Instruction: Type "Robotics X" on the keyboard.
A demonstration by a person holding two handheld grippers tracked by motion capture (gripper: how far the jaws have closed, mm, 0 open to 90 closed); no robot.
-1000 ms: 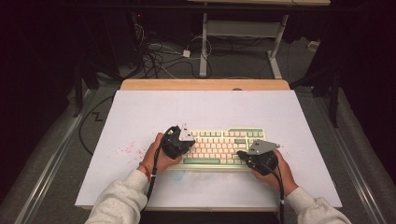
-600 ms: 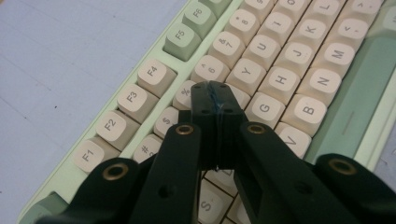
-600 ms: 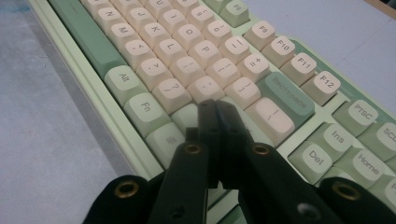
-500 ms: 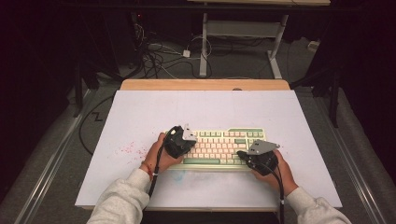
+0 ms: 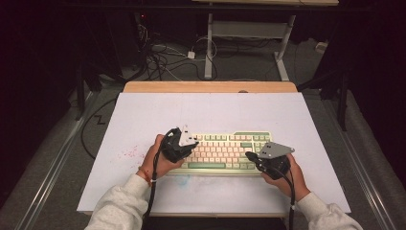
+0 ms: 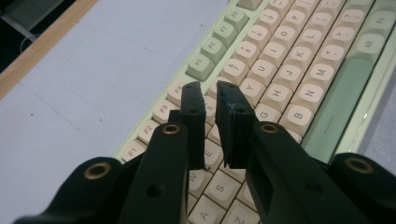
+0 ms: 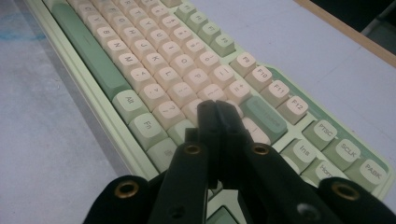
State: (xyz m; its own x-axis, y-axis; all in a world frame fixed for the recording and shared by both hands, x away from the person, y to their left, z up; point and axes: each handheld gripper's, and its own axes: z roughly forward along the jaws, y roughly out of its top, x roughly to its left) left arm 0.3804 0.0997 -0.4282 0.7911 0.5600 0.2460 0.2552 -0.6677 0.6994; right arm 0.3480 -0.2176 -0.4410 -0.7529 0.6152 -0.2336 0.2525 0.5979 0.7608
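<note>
Keyboard: a pale green keyboard (image 5: pixel 225 153) with cream and green keycaps lies flat on the white table sheet (image 5: pixel 210 110), in the near half of the table, long side facing the person.

Left gripper: the left gripper (image 5: pixel 178 145) hangs over the keyboard's left end, held in the person's left hand (image 5: pixel 160 158). In the left gripper view its tips (image 6: pixel 209 100) sit above the upper letter rows, near the number keys.

Left jaws: narrow, and they have just been opening. There's a slim gap between the two black fingers (image 6: pixel 192 109), and nothing is caught in that gap.

Right gripper: the right gripper (image 5: pixel 261 160) is over the keyboard's right end, in the person's right hand (image 5: pixel 289 175). In the right gripper view the tips (image 7: pixel 215 109) hover over the cream keys just beside the big green key (image 7: pixel 264 116).

Right jaws: pressed together, no gap showing, nothing between them. Whether the tips actually touch a keycap, I can't tell from this angle.

Space bar: the long green space bar (image 7: pixel 88 49) runs along the near row, apart from both tips.

Table: the white sheet carries faint pink specks (image 5: pixel 130 153) left of the keyboard, and the wooden table edge (image 5: pixel 210 86) shows at the far side.

Floor: cables (image 5: pixel 163 60) tangle on the floor beyond the table.
</note>
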